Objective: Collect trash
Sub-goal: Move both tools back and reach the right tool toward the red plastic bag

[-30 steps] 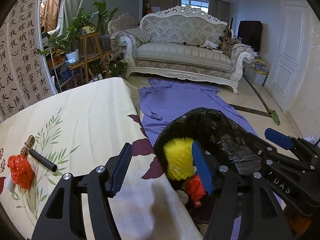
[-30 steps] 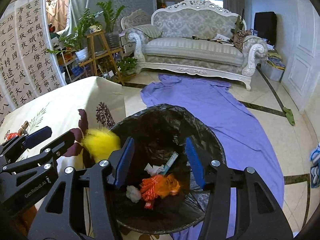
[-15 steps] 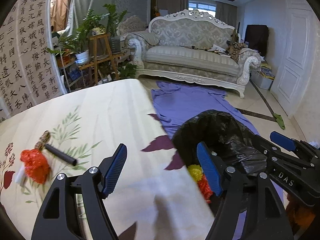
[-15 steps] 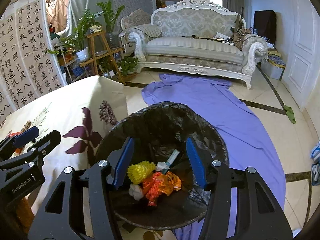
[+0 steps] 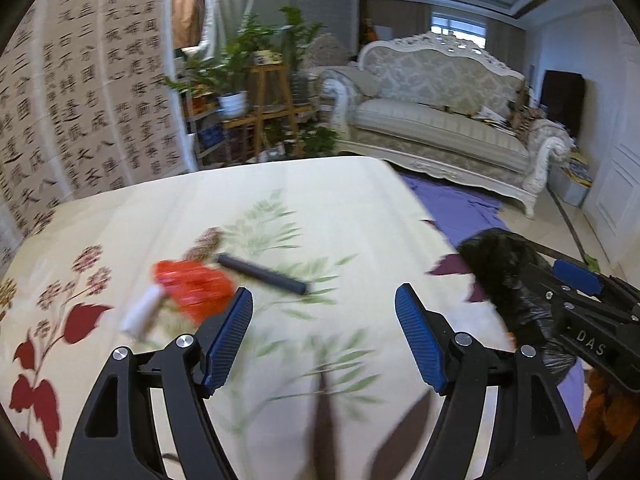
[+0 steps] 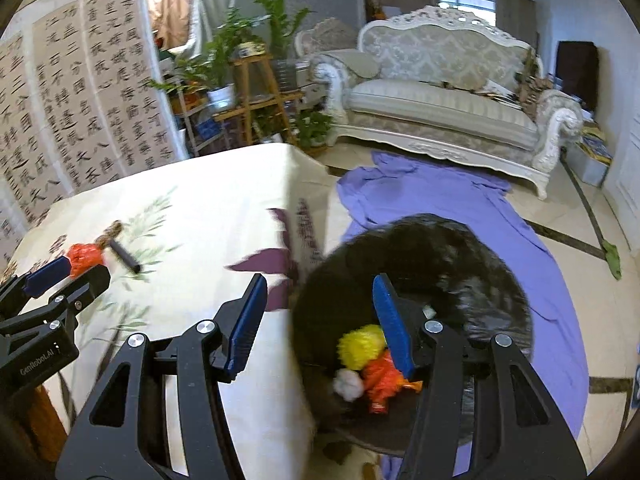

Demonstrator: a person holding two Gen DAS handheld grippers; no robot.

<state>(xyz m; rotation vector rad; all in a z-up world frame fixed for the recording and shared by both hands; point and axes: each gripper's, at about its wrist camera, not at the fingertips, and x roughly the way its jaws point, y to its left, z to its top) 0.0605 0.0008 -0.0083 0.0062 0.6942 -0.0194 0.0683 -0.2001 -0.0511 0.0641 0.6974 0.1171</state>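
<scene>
On the floral tablecloth point(image 5: 340, 208) lie an orange crumpled wrapper point(image 5: 192, 286), a black tube point(image 5: 262, 274), a white roll point(image 5: 140, 314) and a brown patterned scrap point(image 5: 206, 242). My left gripper point(image 5: 324, 316) hangs open and empty over the cloth, just right of the wrapper. The bin with a black bag point(image 6: 424, 264) stands beside the table edge. Inside it are a yellow fluffy ball point(image 6: 360, 346), orange wrappers point(image 6: 380, 380) and a white wad point(image 6: 348, 384). My right gripper point(image 6: 320, 312) is open and empty above the table edge and the bin rim.
A purple cloth point(image 6: 460, 196) is spread on the floor behind the bin. A white sofa point(image 6: 440, 104), a wooden plant stand point(image 6: 256, 100) and a calligraphy screen point(image 6: 80, 100) line the far side. A white door point(image 5: 624, 184) is at right.
Both grippers swung left from over the bin toward the table. The yellow ball dropped into the bin. The table's trash now lies closer to the left gripper.
</scene>
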